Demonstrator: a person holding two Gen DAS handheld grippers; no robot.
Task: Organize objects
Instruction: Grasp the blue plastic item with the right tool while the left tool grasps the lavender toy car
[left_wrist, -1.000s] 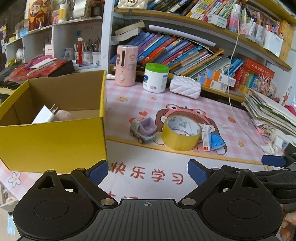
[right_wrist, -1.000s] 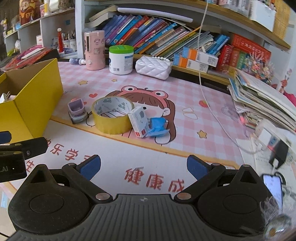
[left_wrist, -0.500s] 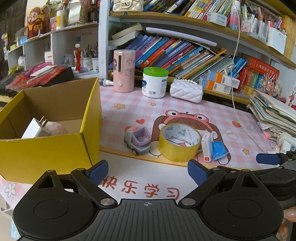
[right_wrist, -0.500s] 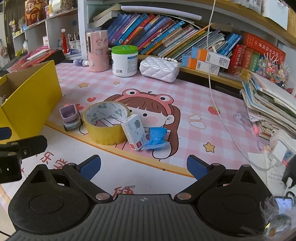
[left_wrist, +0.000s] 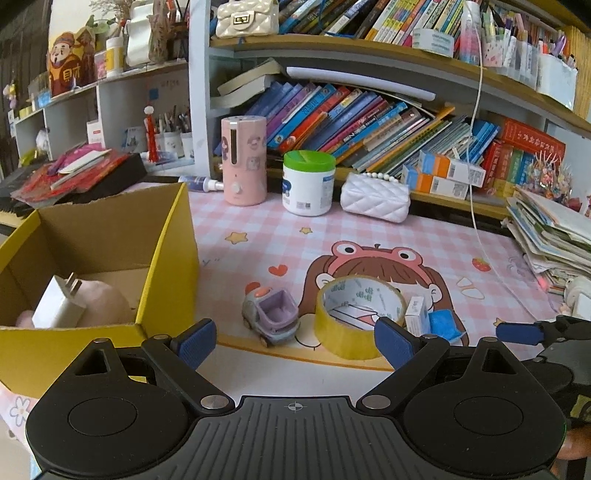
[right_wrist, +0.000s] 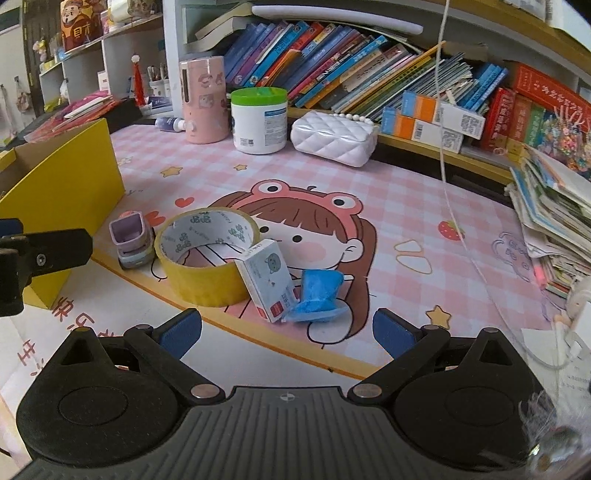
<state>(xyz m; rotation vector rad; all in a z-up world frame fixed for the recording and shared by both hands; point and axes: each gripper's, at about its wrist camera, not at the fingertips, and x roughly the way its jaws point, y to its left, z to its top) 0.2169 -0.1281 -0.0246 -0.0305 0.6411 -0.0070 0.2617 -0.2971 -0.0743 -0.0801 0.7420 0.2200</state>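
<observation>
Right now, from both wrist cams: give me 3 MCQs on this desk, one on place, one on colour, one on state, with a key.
1. Where is the charger?
A. In the yellow box
B. On the books
C. Inside the tape roll

2. What colour is the jar lid?
A. Red
B. Green
C. Black

3. How are the right gripper jaws?
A. Shut on the tape
B. Shut on the toy car
C. Open, holding nothing

Key: A, the white plug lies in the box beside something pink; B, the white jar near the pink bottle has a green lid; C, the blue pads stand wide apart, short of the tape, the small carton and the toy car.
</observation>
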